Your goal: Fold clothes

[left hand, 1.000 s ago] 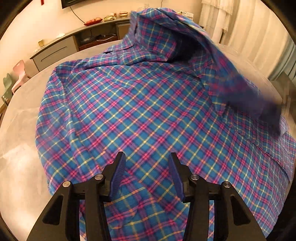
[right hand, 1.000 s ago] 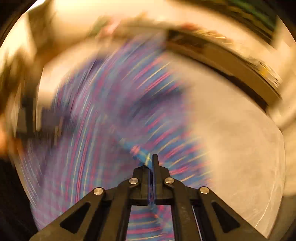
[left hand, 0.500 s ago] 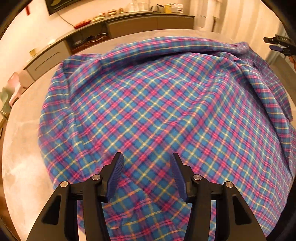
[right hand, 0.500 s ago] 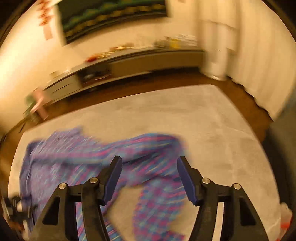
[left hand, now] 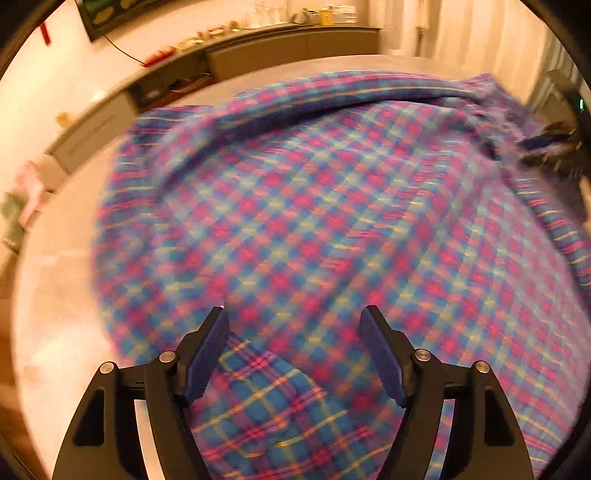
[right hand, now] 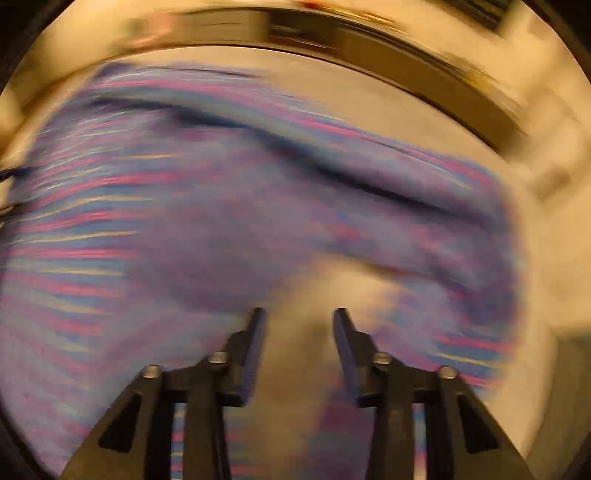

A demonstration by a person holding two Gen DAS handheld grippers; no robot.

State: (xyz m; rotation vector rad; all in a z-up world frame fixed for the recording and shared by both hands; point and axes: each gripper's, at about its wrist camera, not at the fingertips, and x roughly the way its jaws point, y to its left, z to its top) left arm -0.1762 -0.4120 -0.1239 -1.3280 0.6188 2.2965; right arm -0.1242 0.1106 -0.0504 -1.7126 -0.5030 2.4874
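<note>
Past the pale table I see a long sideboard against the wall with small items on top, a dark picture above it, and curtains at right.

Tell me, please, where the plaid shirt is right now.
The shirt lies spread across the pale table, filling the left wrist view ahead of the open left gripper.

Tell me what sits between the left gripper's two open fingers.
In the left wrist view, the left gripper is open over the plaid shirt; only shirt fabric shows between its fingers, including a folded-over edge. The picture does not show whether they touch it.
</note>
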